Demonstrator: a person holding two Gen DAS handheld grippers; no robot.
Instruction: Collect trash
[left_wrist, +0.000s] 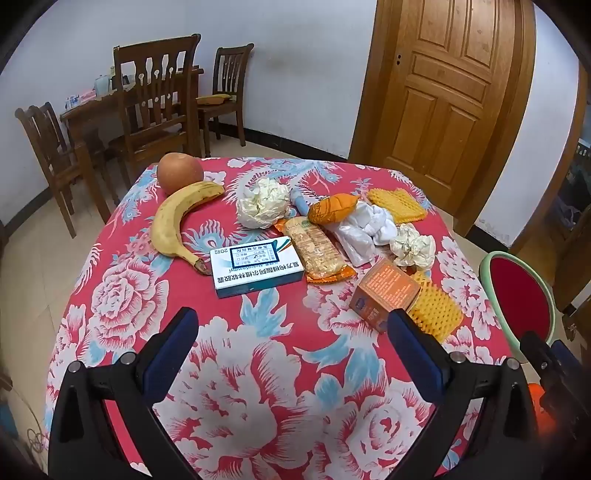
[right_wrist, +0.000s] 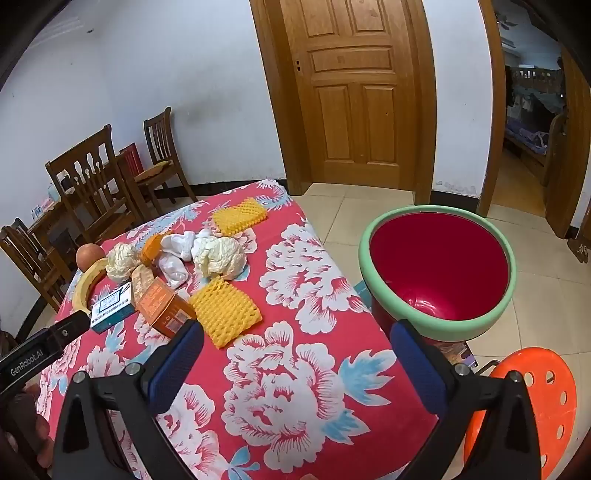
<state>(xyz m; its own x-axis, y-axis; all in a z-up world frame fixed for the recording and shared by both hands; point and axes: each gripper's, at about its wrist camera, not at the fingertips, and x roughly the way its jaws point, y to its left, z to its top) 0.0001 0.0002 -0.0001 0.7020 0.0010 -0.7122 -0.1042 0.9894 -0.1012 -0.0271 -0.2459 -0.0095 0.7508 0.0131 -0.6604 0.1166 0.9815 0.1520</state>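
Still pre-pickup: left gripper (left_wrist: 291, 325) and right gripper (right_wrist: 295, 343) hover, jaws spread, empty. Likely next, lower onto the orange cardboard box (left_wrist: 384, 291); the red green-rimmed bin (right_wrist: 439, 273) waits beside the surface.

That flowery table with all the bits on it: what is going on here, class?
A person holds a two-finger gripper in each hand over a table covered in a red floral cloth. The left gripper and right gripper are both open and hold nothing. Trash lies untouched on the cloth: crumpled paper, a white and blue box, an orange box, wrappers and yellow foam netting, beside a banana. A red bin with a green rim stands empty beside the table. Collecting has not begun.
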